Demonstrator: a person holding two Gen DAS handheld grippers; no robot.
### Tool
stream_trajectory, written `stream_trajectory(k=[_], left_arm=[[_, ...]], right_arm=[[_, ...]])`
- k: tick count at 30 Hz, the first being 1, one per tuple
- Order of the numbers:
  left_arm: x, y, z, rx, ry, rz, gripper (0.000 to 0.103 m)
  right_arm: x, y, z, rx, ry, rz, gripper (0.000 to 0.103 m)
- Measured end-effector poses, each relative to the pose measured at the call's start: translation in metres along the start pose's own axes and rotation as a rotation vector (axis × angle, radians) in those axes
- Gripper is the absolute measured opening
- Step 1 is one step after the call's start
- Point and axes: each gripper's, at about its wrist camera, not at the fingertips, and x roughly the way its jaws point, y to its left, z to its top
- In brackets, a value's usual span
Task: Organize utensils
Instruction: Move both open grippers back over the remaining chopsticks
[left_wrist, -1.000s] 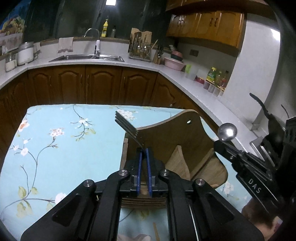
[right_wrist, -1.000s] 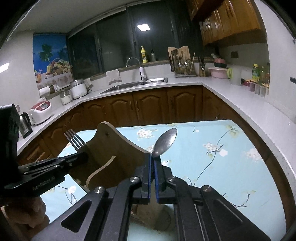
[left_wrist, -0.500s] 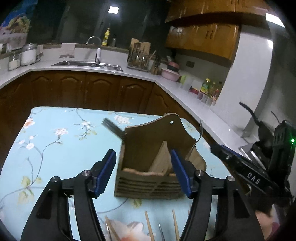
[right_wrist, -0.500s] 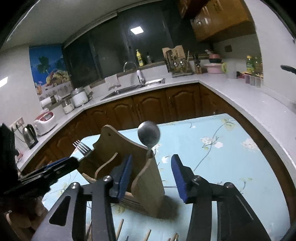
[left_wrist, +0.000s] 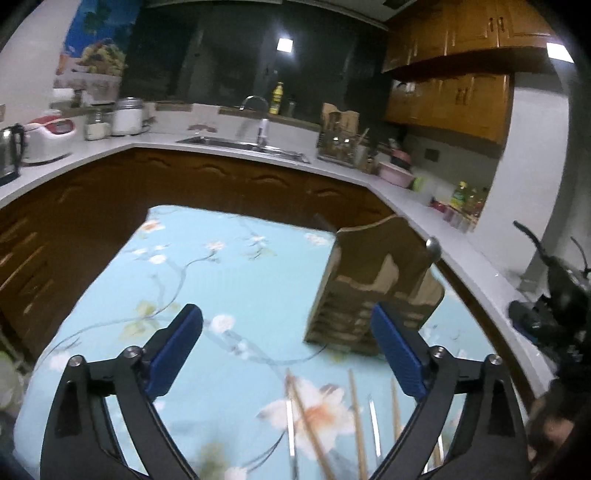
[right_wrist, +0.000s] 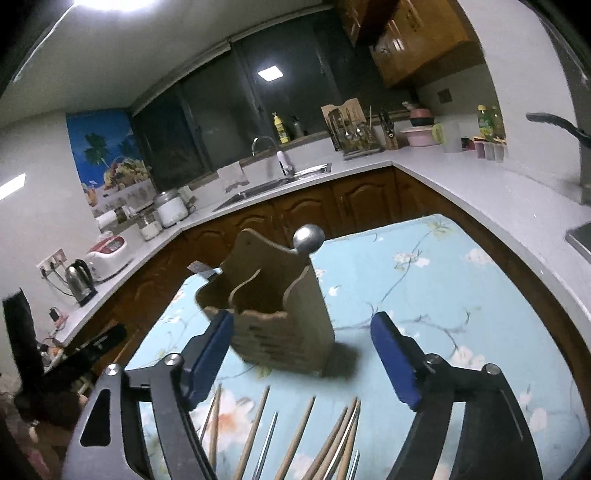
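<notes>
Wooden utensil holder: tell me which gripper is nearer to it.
Right, narrowly. The wooden utensil holder stands ahead of the open right gripper, near its left finger. From the open left gripper it sits ahead and off to the right.

The tabletop wore pale blue cloth with white blossoms; ahead of the blue-padded right hand-held gripper stood a brown wooden holder.

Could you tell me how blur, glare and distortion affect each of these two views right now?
Left wrist view: motion blur smears the wooden holder and chopsticks; the open left tongs stay sharp; fisheye bends the countertop. Right wrist view: sharper, with ceiling-light glare at the top edge, a shadow beside the holder, and the spoon catching a highlight.
</notes>
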Motion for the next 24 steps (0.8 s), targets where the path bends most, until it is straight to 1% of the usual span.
stream_trajectory(k=[3,6,12,16,18,22,24], left_arm=[[-0.009,0.006,-0.017,0.004,0.036,0.02,0.097],[-0.022,0.011,-0.038,-0.014,0.071,0.01,0.097],[-0.039,0.02,-0.073,-0.039,0.142,0.021,0.097],[-0.039,0.018,-0.087,-0.037,0.183,0.011,0.097],[-0.038,0.017,-0.092,-0.036,0.202,0.007,0.097],[-0.033,0.017,-0.095,-0.027,0.231,0.013,0.097],[-0.03,0.018,-0.093,-0.024,0.237,0.014,0.097]], right_arm=[[-0.019,-0.002,-0.014,0.019,0.002,0.01,0.086],[-0.034,-0.005,-0.027,0.02,0.01,0.0,0.09],[-0.059,-0.01,-0.064,0.019,0.047,-0.029,0.09],[-0.058,-0.01,-0.086,0.011,0.107,-0.045,0.09],[-0.052,-0.01,-0.092,0.006,0.142,-0.038,0.089],[-0.043,-0.008,-0.096,0.007,0.174,-0.041,0.088],[-0.038,-0.008,-0.094,-0.002,0.186,-0.044,0.08]])
